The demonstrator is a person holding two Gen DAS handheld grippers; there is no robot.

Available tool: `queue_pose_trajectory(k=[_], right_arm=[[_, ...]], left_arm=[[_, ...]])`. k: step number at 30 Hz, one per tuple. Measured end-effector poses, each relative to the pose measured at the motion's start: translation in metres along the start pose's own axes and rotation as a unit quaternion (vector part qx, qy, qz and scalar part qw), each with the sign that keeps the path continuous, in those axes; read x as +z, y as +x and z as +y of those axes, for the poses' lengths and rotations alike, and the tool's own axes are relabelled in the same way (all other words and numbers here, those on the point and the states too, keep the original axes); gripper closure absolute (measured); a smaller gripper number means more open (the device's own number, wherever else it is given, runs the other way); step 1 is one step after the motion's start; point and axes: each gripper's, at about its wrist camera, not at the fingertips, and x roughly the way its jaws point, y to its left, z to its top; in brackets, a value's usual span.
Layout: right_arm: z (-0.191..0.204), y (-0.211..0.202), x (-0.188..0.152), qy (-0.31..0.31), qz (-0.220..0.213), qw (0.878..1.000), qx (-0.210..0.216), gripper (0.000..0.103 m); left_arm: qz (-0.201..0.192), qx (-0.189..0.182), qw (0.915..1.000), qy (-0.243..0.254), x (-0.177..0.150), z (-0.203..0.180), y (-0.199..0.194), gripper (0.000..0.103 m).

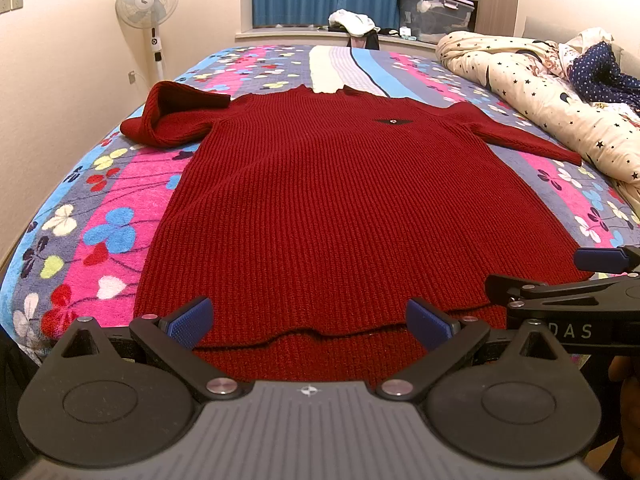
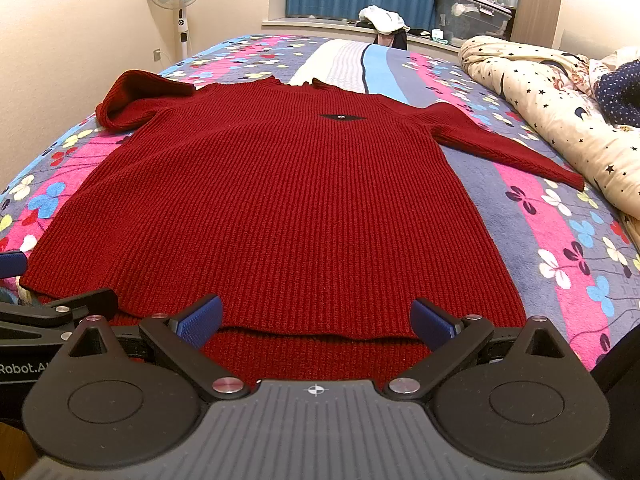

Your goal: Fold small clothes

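A dark red ribbed knit sweater (image 1: pixel 320 200) lies flat on the bed, front up, collar far, hem near; it also shows in the right wrist view (image 2: pixel 280 200). Its left sleeve (image 1: pixel 168 120) is folded back on itself; its right sleeve (image 1: pixel 520 136) stretches out to the right. My left gripper (image 1: pixel 310 322) is open and empty, just above the hem's left part. My right gripper (image 2: pixel 316 322) is open and empty over the hem's right part; it also shows at the right edge of the left wrist view (image 1: pixel 560 288).
A flowered pink, blue and grey blanket (image 1: pixel 100 220) covers the bed. A rolled star-print duvet (image 1: pixel 540 92) lies along the right side. A standing fan (image 1: pixel 146 4) is at the far left wall. A windowsill with clothes and a storage box (image 1: pixel 432 12) is behind.
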Motion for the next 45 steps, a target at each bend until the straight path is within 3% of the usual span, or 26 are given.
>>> queue_pose_trajectory(k=[13,16,20,23,25,29,35,40,43,44,45], right_arm=[[-0.001,-0.001,0.001,0.004,-0.005,1.000,0.000,0.005],[0.002,-0.004,0.003,0.020,-0.027,0.999,-0.004,0.007],[-0.021,-0.022,0.010,0.107,-0.098,0.989,0.026,0.009],[-0.038,-0.037,0.014,0.139,-0.180,0.973,0.040,0.014],[-0.051,-0.049,0.019,0.143,-0.212,0.966,0.046,0.014],[-0.058,-0.040,0.040,0.120,-0.168,0.977,0.059,0.014],[-0.076,-0.012,0.099,0.054,-0.179,0.979,0.079,0.014],[-0.097,0.030,0.158,0.029,-0.189,0.979,0.069,0.014],[-0.109,0.068,0.190,0.037,-0.181,0.981,0.054,0.017],[-0.115,0.084,0.203,0.045,-0.177,0.982,0.058,0.026],[-0.118,0.096,0.211,0.049,-0.175,0.981,0.067,0.041]], left_arm=[[-0.008,0.000,1.0000,-0.006,0.002,0.002,-0.003,0.001],[-0.034,0.009,0.9993,-0.014,0.009,0.007,-0.014,0.001],[-0.091,0.028,0.9955,-0.003,0.023,0.012,-0.030,0.001],[-0.121,0.025,0.9922,-0.017,0.042,0.018,-0.036,0.001],[-0.138,0.021,0.9900,-0.024,0.058,0.022,-0.036,0.000],[-0.157,0.019,0.9868,-0.035,0.100,0.036,-0.024,0.001],[-0.157,0.039,0.9854,-0.053,0.172,0.069,0.019,0.002],[-0.129,0.074,0.9876,-0.051,0.223,0.095,0.068,0.019],[-0.110,0.078,0.9898,-0.047,0.243,0.110,0.100,0.050],[-0.098,0.076,0.9910,-0.049,0.248,0.115,0.112,0.069],[-0.085,0.075,0.9922,-0.052,0.252,0.119,0.123,0.081]])
